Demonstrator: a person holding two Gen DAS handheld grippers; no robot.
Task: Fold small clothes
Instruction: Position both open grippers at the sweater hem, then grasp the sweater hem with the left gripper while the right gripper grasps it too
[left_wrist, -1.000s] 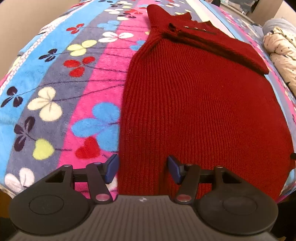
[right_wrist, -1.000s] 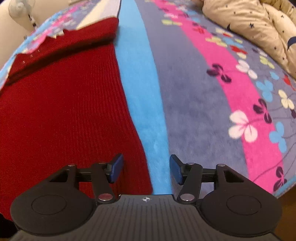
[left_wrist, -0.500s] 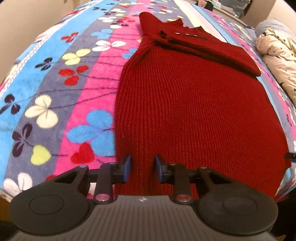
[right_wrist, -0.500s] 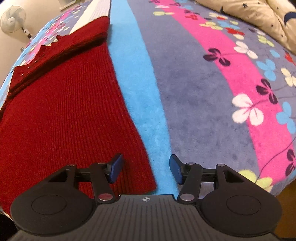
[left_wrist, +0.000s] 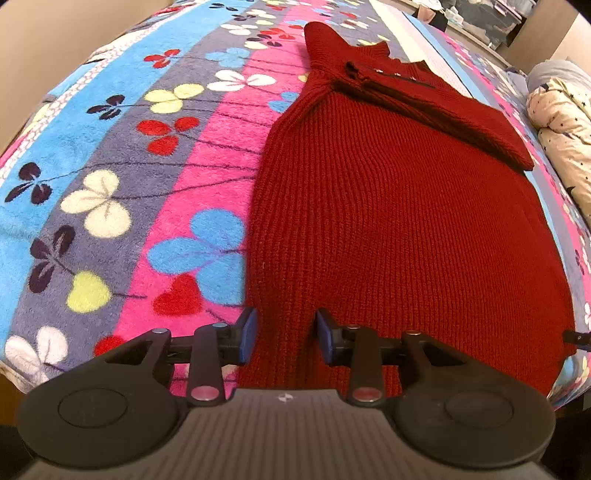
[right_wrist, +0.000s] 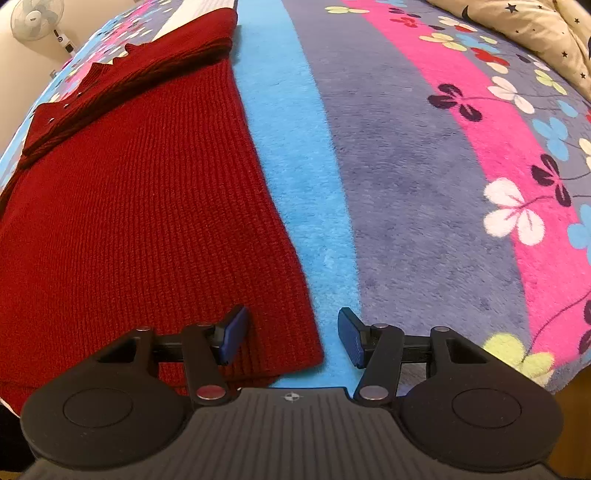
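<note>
Left wrist view: the floral fleece blanket (left_wrist: 110, 177) spreads bare to the left of the red knitted sweater (left_wrist: 406, 229), which lies flat with a sleeve folded across its upper part. The left gripper (left_wrist: 284, 334) straddles the sweater's left hem corner. Its jaws, which have just been opening slightly after narrowing, stand a little apart with knit between the pads, and the fabric there looks bunched. Whether the pads actually press on it cannot be told.

Right wrist view: the right gripper (right_wrist: 291, 336) stands with fingers apart, unclamped, over the sweater's right hem corner (right_wrist: 303, 347). One pad is above the knit and the other above the blanket's blue stripe (right_wrist: 306, 206).

Risks, as judged: the left jaws may pinch only one layer or lose the corner, and the right may grab blanket pile along with the hem. A lift from uneven holds would give a skewed fold.

Edges and room: the bed's near edge lies just under both grippers. A starred quilt (right_wrist: 546, 40) bounds the far right. Open blanket beyond the collar leaves room to carry the hem forward.
</note>
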